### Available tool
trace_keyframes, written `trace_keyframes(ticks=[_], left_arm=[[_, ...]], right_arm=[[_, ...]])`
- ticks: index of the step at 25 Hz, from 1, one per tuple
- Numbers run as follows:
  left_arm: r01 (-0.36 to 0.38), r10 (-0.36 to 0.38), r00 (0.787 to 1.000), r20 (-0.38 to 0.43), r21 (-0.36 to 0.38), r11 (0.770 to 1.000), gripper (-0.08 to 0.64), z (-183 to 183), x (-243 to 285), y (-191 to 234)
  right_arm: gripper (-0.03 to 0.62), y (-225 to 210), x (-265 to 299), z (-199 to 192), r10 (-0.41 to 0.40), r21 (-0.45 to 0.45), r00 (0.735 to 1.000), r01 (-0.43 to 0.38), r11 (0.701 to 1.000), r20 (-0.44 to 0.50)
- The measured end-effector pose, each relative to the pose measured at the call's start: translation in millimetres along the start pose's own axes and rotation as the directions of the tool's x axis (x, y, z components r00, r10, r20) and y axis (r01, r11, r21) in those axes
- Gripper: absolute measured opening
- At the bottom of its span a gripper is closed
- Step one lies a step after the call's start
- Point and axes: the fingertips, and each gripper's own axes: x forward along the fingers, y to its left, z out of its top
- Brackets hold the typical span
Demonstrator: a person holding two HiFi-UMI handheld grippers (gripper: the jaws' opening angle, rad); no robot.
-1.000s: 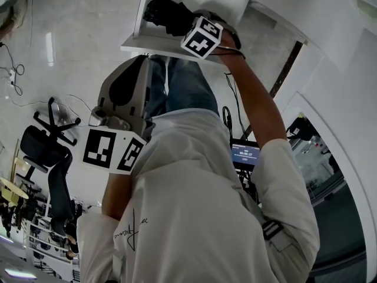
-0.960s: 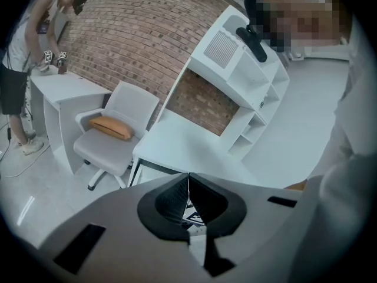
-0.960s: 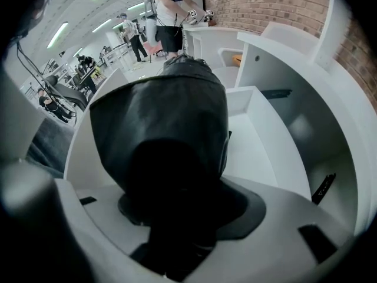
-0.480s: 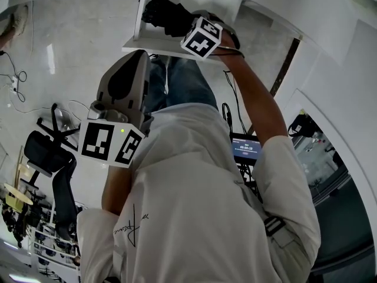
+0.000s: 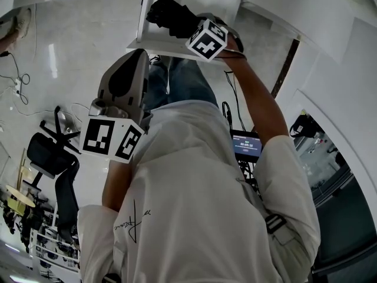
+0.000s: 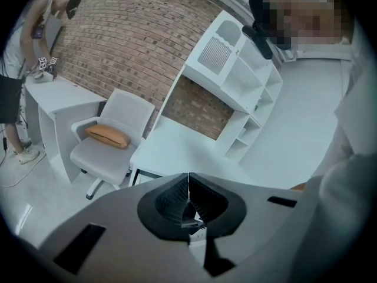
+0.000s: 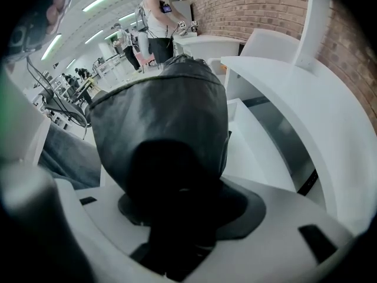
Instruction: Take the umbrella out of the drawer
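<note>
A black folded umbrella [image 5: 169, 15] hangs over the open white drawer [image 5: 154, 42] at the top of the head view, with my right gripper [image 5: 187, 27] shut on it. In the right gripper view the umbrella [image 7: 165, 111] fills the middle and hides the jaws of the right gripper [image 7: 177, 217]; the drawer [image 7: 250, 152] lies below and to the right. My left gripper [image 5: 139, 56] is held by the person's chest, left of the drawer, pointing up. In the left gripper view the left gripper [image 6: 188, 200] is shut with nothing in it.
A white desk [image 6: 177, 149] with shelves stands against a brick wall, beside a grey chair with an orange cushion [image 6: 109, 135]. Another person [image 6: 35, 40] stands at a far desk. A black office chair [image 5: 50, 152] and a small screen [image 5: 246, 145] sit on the floor.
The left gripper has risen a little and shifted slightly left. The right gripper with the umbrella has drifted a little to the right over the drawer.
</note>
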Motion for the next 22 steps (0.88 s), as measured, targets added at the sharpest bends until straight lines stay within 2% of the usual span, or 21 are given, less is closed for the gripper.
trace_keyframes(ticks=[12, 22], left_arm=[[0.031, -0.031, 0.999, 0.013, 0.044, 0.999, 0.017, 11.6, 1.2, -7.7], [0.057, -0.060, 0.998, 0.037, 0.067, 0.996, 0.017, 16.7, 4.3, -36.9]], right_arm=[[0.235, 1.3, -23.0, 7.3, -0.014, 0.036, 0.999, 0.013, 0.999, 0.041], [0.233, -14.9, -67.0, -5.6, -0.063, 0.151, 0.990, 0.044, 0.987, 0.122]])
